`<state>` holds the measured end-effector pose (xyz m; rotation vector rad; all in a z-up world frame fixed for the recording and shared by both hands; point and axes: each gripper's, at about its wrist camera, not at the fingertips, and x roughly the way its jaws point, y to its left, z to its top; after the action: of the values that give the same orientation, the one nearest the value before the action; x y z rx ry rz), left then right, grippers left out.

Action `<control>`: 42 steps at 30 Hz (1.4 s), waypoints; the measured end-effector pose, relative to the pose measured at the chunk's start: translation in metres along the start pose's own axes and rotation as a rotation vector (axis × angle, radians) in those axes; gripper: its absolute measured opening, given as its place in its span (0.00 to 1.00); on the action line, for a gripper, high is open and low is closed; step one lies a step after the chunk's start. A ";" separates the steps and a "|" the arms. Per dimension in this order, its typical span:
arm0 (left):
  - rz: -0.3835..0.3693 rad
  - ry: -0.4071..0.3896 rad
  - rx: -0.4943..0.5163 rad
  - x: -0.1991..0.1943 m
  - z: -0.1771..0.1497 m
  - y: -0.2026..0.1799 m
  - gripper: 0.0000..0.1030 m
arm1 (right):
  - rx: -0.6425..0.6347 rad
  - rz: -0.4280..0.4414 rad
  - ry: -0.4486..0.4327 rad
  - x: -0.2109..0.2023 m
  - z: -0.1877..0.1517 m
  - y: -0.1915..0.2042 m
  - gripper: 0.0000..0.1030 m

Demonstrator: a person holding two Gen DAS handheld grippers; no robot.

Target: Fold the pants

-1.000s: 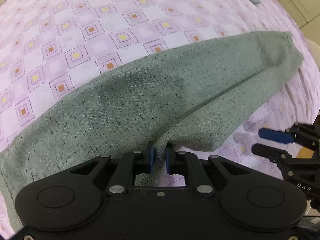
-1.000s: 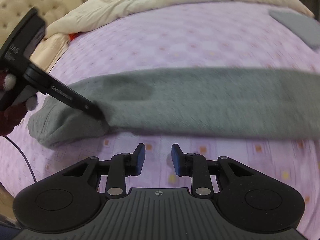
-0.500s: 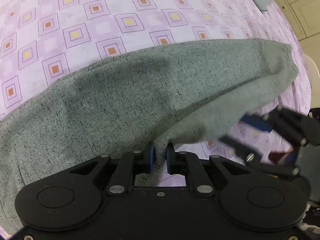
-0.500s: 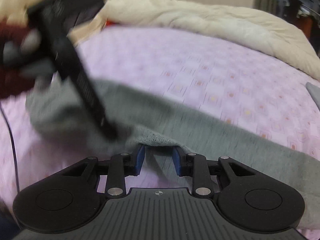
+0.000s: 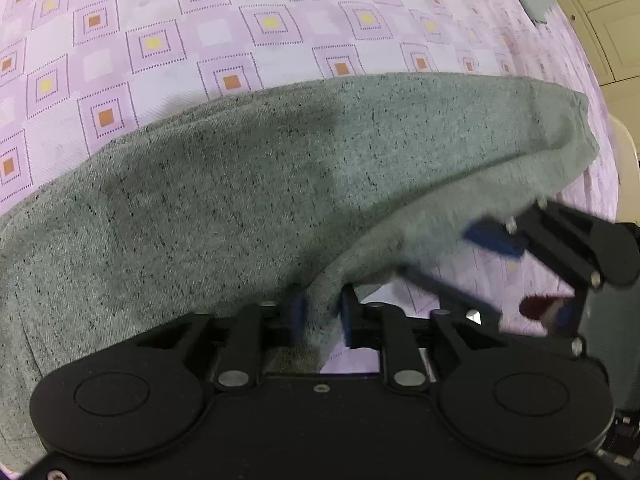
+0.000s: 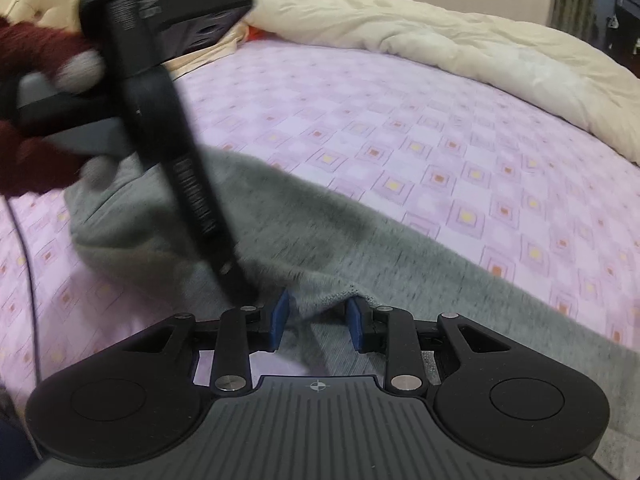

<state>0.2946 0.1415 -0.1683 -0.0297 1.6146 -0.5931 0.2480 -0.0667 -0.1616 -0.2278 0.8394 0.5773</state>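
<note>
Right tool (image 6: 318,316) moved onto pants (image 5: 248,184) | left tool (image 5: 320,312) clamped on edge

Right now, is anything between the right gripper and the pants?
Nothing visible. The right gripper has its jaws open around the edge of the pants. The left gripper, shut on the same edge, sits just beside it, not between.

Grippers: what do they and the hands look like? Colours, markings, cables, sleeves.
Both the left gripper and the right gripper are matte black linkage bodies with round side discs, silver pivot screws and blue finger pads. White lettering marks the left gripper's side. The hands wear dark red knit sleeves. A thin dark cable trails left.
</note>
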 end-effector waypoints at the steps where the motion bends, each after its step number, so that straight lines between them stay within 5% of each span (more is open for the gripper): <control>1: 0.005 0.006 0.001 -0.001 -0.002 0.000 0.43 | 0.006 0.003 -0.002 0.001 0.002 -0.002 0.29; 7: 0.079 -0.079 0.058 -0.025 -0.028 -0.002 0.45 | -0.021 0.032 0.016 0.006 0.006 -0.004 0.29; 13: 0.171 -0.176 -0.064 -0.034 -0.053 0.023 0.51 | -0.040 0.117 0.067 0.017 0.010 -0.001 0.29; 16: 0.146 -0.184 -0.142 -0.036 -0.058 0.036 0.50 | 0.233 0.259 0.130 0.017 0.016 -0.024 0.09; 19: 0.160 -0.166 -0.154 -0.033 -0.058 0.042 0.50 | 0.674 0.395 0.118 0.015 0.007 -0.066 0.08; 20: 0.173 -0.159 -0.140 -0.030 -0.057 0.042 0.50 | 0.725 0.392 0.099 0.013 0.005 -0.072 0.10; 25: 0.222 -0.119 -0.100 -0.011 -0.040 0.033 0.50 | 0.423 0.344 0.098 0.008 0.008 -0.042 0.27; 28: 0.227 -0.101 -0.096 -0.004 -0.028 0.031 0.50 | 0.287 0.375 0.120 0.007 0.003 -0.014 0.28; 36: 0.167 -0.084 -0.127 -0.002 -0.007 0.046 0.50 | 0.015 0.295 0.139 0.014 -0.013 0.047 0.28; 37: 0.164 -0.086 -0.130 -0.002 -0.007 0.048 0.50 | -0.016 0.272 0.140 0.014 -0.013 0.053 0.27; 39: 0.165 -0.088 -0.123 -0.004 -0.006 0.048 0.50 | 0.010 0.287 0.173 0.012 -0.009 0.055 0.06; 42: 0.208 -0.094 -0.052 -0.009 -0.012 0.037 0.50 | 0.103 0.361 0.220 -0.004 0.001 0.047 0.06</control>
<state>0.2969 0.1810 -0.1740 0.0703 1.5186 -0.3838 0.2196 -0.0293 -0.1567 -0.0444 1.1321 0.8538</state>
